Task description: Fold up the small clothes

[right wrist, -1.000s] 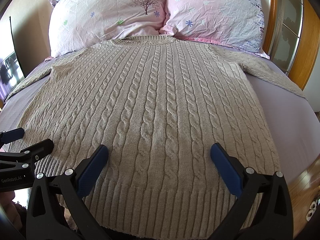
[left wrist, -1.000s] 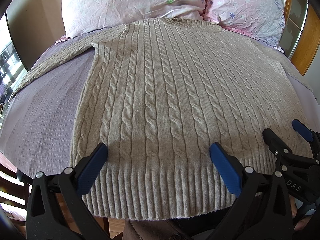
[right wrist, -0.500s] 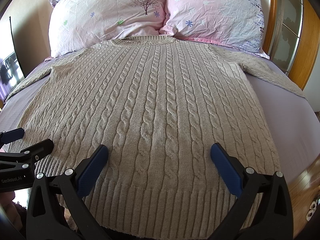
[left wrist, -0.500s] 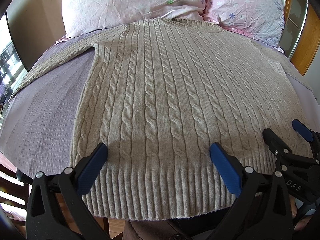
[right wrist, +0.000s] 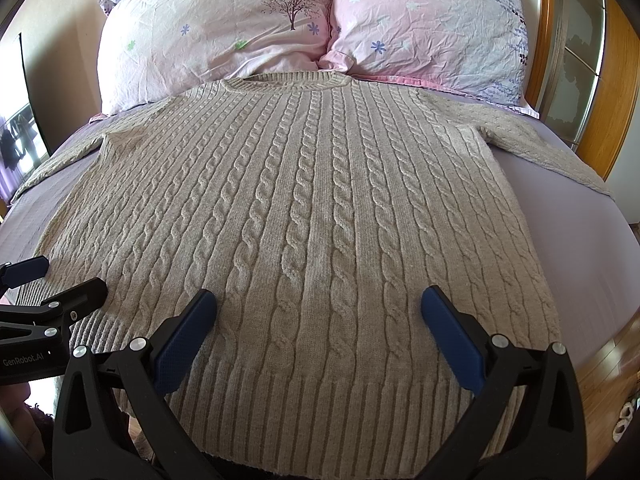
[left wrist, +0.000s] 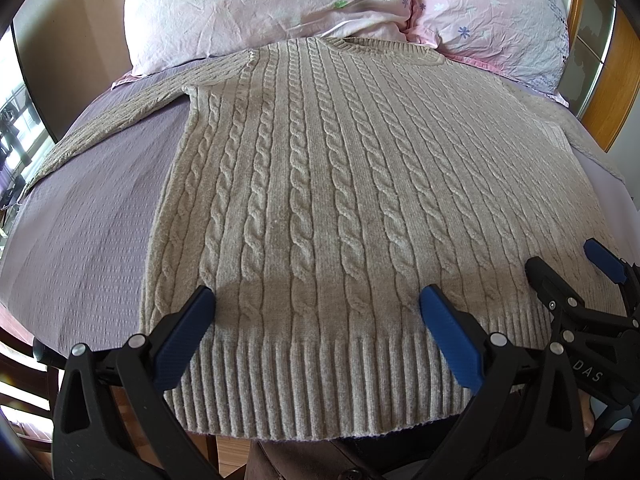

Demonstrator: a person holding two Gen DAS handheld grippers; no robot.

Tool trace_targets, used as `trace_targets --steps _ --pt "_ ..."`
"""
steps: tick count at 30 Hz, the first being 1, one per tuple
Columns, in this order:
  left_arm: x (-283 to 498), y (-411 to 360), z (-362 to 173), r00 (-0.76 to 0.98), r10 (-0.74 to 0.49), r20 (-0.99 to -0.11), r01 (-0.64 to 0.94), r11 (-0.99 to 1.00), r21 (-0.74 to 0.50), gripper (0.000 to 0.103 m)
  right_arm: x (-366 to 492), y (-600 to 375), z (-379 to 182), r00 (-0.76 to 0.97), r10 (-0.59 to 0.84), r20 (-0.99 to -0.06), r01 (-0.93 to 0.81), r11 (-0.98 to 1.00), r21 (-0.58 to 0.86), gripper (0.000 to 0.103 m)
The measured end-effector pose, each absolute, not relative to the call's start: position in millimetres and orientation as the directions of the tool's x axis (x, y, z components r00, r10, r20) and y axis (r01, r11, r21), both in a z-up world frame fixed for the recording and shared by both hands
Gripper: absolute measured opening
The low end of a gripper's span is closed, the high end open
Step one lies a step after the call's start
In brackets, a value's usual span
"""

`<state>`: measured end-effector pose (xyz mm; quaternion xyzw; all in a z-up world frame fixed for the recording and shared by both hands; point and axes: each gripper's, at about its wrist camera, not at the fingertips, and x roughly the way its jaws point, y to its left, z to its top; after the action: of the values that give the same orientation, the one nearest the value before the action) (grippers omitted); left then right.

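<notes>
Across the bed [right wrist: 580, 232], sweater [right wrist: 312, 208] lies flat beneath both spread, empty claws [left wrist: 316, 312] [right wrist: 318, 312]

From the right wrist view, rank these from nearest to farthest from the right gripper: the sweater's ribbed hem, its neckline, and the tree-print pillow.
Measured from the right gripper, which hangs open over the lower sweater:
1. Ribbed hem: right below the fingers, at the near bed edge.
2. Neckline: far end of the sweater, centre.
3. Tree-print pillow: behind the neckline, at the headboard end, slightly left.
</notes>
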<state>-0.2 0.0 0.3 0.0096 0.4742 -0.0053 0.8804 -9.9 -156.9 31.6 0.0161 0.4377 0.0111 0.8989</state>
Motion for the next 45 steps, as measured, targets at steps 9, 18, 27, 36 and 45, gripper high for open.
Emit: trace_targets --steps 9,18,27,36,45 --pt "0 0 0 0.55 0.0 -0.835 0.018 1.0 0.012 0.101 -10 -157 32 0.617 0.034 -0.786 -0.006 0.999 0.039 0.102" --pt "0 0 0 0.551 0.0 -0.834 0.019 1.0 0.012 0.101 -11 -157 31 0.618 0.034 -0.785 -0.006 0.999 0.039 0.102" --pt "-11 1 -1 0.622 -0.023 -0.783 0.065 0.998 0.022 0.101 10 -223 49 0.678 0.137 -0.722 0.017 0.979 0.202 0.102" --pt "17 44 15 0.647 -0.304 -0.699 0.138 0.948 -0.286 0.101 60 -496 53 0.699 -0.043 -0.714 0.573 0.631 0.523 0.072" --pt "49 95 42 0.786 -0.277 -0.552 0.073 0.93 -0.361 0.101 104 -627 7 0.6 -0.147 -0.787 0.775 0.351 0.525 0.04"
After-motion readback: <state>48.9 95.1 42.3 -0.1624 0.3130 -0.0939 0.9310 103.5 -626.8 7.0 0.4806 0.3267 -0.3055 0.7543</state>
